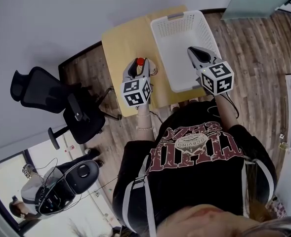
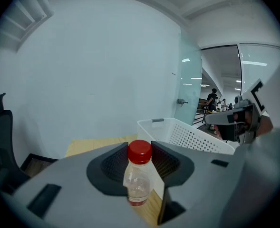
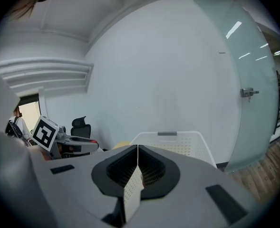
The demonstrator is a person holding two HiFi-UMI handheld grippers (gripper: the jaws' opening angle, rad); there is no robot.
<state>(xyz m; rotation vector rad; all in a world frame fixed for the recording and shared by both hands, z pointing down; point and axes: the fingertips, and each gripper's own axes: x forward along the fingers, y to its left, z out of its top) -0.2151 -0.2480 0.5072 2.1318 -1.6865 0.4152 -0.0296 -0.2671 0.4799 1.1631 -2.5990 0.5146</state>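
A small clear bottle (image 2: pixel 138 184) with a red cap (image 2: pixel 140 152) stands upright between the jaws of my left gripper (image 1: pixel 141 64), which is shut on it above the light wooden table (image 1: pixel 123 38). The cap (image 1: pixel 140 61) shows red in the head view. My right gripper (image 1: pixel 191 49) hovers over the near part of a white perforated basket (image 1: pixel 159 43), its jaws shut together with nothing between them (image 3: pixel 138 147). The basket (image 2: pixel 197 139) stands to the right of the bottle, on the table's right half.
A black office chair (image 1: pixel 61 107) stands left of the table on the wooden floor. A grey and black machine (image 1: pixel 66 184) sits on the floor at lower left. A white wall runs behind the table. A frosted glass door (image 3: pixel 258 103) is at the right.
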